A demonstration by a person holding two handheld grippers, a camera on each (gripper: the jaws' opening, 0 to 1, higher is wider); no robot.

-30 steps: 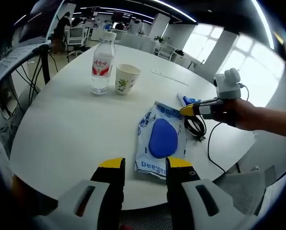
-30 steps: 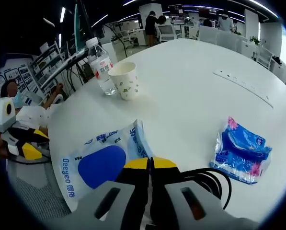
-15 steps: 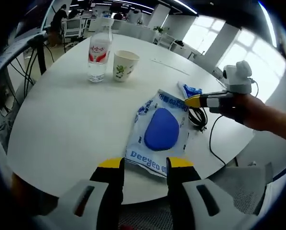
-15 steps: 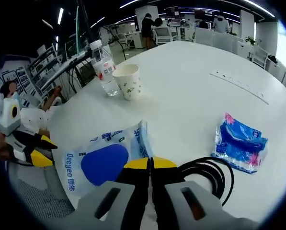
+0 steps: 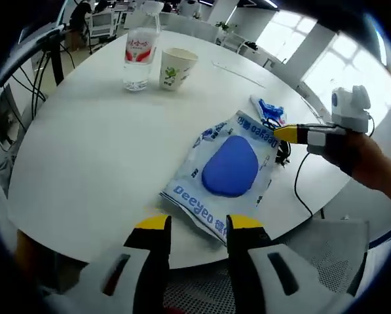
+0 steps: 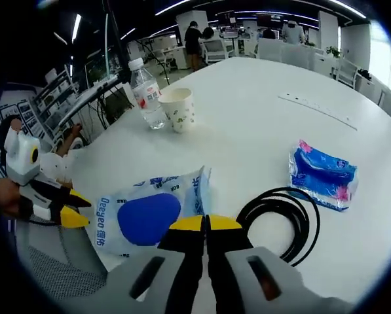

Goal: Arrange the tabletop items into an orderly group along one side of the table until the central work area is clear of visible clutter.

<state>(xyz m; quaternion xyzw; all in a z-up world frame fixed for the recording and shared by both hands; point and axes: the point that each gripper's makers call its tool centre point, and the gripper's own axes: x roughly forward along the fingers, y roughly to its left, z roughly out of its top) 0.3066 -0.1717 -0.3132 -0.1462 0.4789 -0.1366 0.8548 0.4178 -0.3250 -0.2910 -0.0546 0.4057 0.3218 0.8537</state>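
Where the table (image 5: 84,150) shows bare, its top is white and round-edged, and the items sit as follows.

Water bottle (image 5: 139,55): clear plastic with a red and white label and a white cap, upright near the table's far edge; also seen in the right gripper view (image 6: 147,97).

Paper cup (image 5: 177,68): cream with a green plant print, upright just beside the bottle on its right; in the right gripper view (image 6: 181,110) the two nearly touch.

Wipes pack (image 5: 229,173): flat white pouch with a large blue oval in the middle and blue lettering along its ends, lying at an angle near the table's near edge; in the right gripper view (image 6: 146,214) it lies close to the edge by the left gripper.

Cable (image 6: 278,222): black, coiled in a loose ring, flat on the table between the wipes pack and the tissue pack.

Tissue pack (image 6: 322,174): small blue packet with pink marks, lying flat beyond the cable toward the table's right edge.

Left gripper (image 5: 190,224): yellow-tipped jaws apart, nothing between them, hovering over the table's near edge just short of the wipes pack.

Right gripper (image 6: 205,224): yellow-tipped jaws pressed together, gripping nothing visible, above the table beside the cable.
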